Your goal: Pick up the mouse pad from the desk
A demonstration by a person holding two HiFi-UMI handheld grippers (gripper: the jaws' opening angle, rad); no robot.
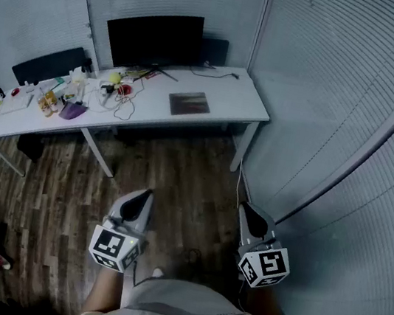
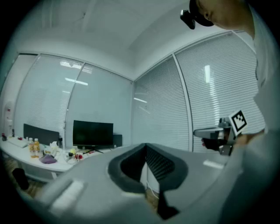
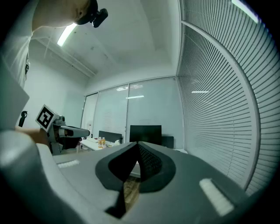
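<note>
A dark square mouse pad (image 1: 189, 103) lies flat on the right half of a long white desk (image 1: 233, 95), far ahead of me in the head view. My left gripper (image 1: 147, 193) and right gripper (image 1: 244, 206) are held level above the wood floor, well short of the desk, both shut with nothing between the jaws. In the left gripper view the left gripper (image 2: 145, 145) points toward the desk (image 2: 26, 151), and the right gripper (image 2: 199, 132) shows at the right. In the right gripper view the right gripper (image 3: 137, 143) faces the monitor (image 3: 145, 133).
A black monitor (image 1: 155, 38) stands at the desk's back edge. Bottles, cables and small clutter (image 1: 81, 92) crowd the desk's left half. A black chair (image 1: 48, 65) sits behind the desk. Slatted glass walls (image 1: 341, 102) close in on the right, with wood floor (image 1: 178, 180) between me and the desk.
</note>
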